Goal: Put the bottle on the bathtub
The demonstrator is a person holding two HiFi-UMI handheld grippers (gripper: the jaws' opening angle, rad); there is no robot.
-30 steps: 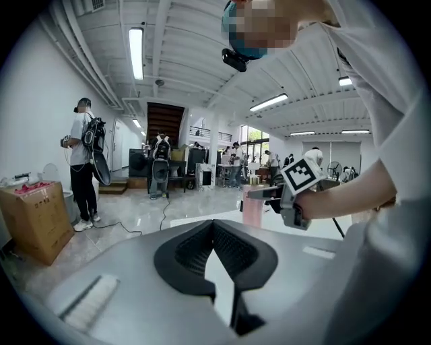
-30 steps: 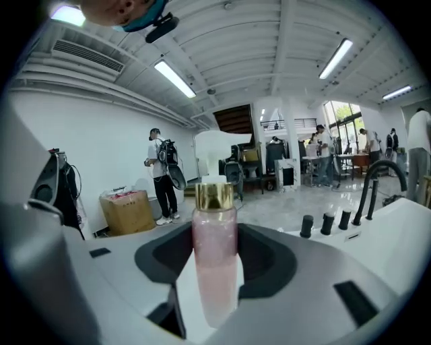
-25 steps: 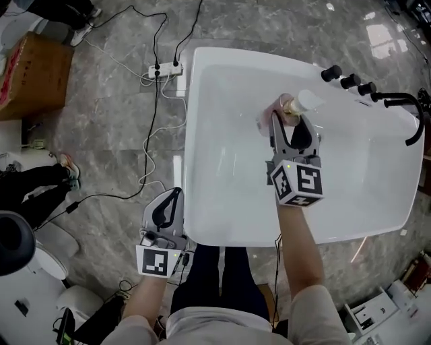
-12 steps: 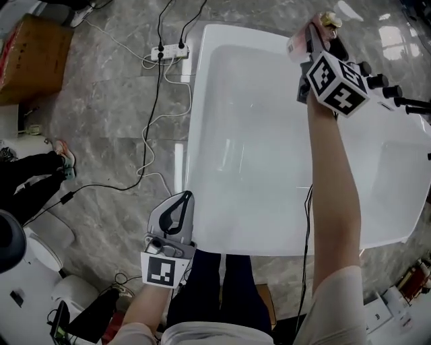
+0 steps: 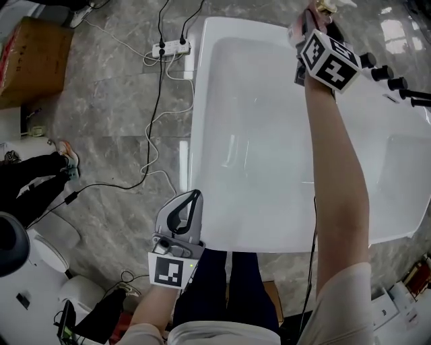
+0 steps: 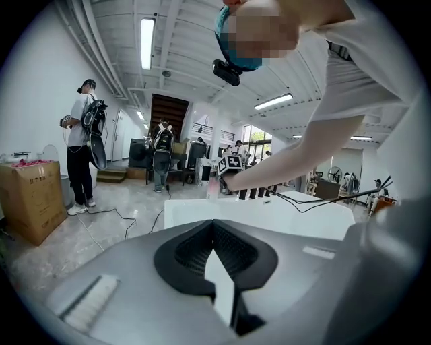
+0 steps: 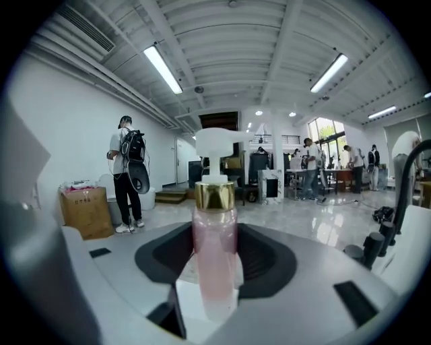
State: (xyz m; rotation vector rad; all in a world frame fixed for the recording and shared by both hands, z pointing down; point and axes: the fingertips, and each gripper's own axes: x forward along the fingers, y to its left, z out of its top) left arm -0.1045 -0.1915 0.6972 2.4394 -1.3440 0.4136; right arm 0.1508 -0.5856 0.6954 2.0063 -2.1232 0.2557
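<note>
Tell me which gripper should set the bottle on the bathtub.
Right. The right gripper holds the pink, gold-collared pump bottle near the far rim of the white bathtub; the left gripper is shut, empty.

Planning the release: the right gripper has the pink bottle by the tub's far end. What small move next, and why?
Probably ease the right gripper down until the bottle stands on the bathtub rim, before releasing. Its jaws are shut on the bottle near the black knobs, and no view shows its base resting on anything.
</note>
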